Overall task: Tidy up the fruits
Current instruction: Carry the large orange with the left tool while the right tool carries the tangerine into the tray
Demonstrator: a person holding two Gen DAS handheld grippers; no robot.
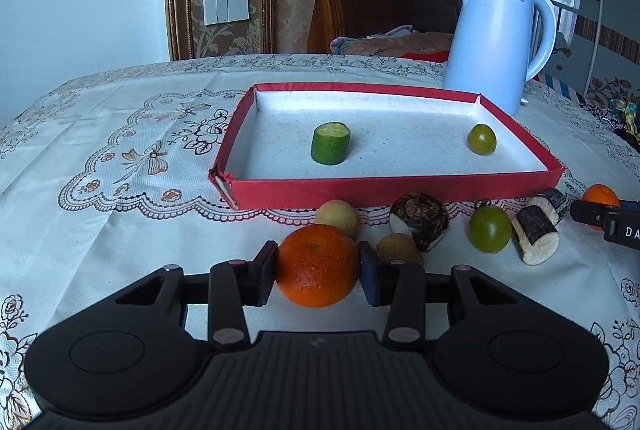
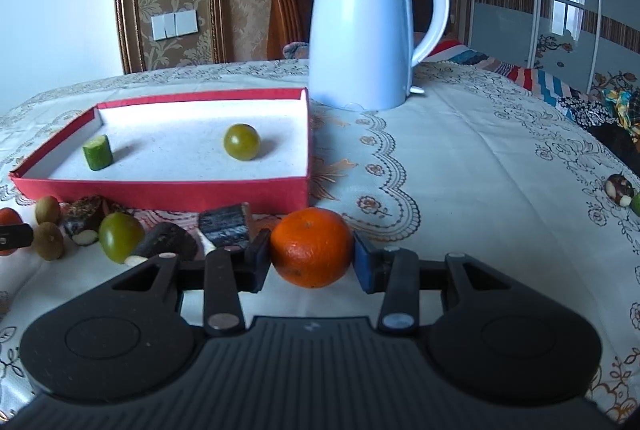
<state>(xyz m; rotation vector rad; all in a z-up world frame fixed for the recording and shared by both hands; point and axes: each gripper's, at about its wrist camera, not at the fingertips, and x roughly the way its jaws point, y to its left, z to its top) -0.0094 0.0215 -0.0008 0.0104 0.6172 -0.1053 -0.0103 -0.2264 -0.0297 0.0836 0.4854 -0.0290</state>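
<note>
The left tool (image 1: 318,272) is clamped on an orange (image 1: 317,265), its pads pressing the fruit's two flanks; the stem dimple faces up and slightly toward the camera, and the round fruit has no clear long axis. The right tool (image 2: 310,256) is likewise clamped on a second orange (image 2: 311,247), stem scar upward.

In the left wrist view, the red tray (image 1: 384,185) lies at twelve o'clock from the held orange, its long axis running from nine to three o'clock. Inside it a cucumber piece (image 1: 330,143) stands upright on a cut end, axis vertical, and a green tomato (image 1: 481,139) sits toward the tray's three o'clock end.

Between tray and tools, on the tabletop (image 1: 120,213), lie two small tan fruits (image 1: 337,217), a dark-skinned chunk (image 1: 419,221), another green tomato (image 1: 489,229), and two dark-barked cylinder pieces (image 1: 536,234) lying on their sides, pale cut ends toward five o'clock.

A white kettle (image 1: 496,41) stands beyond the tray at one o'clock, handle toward three o'clock.
</note>
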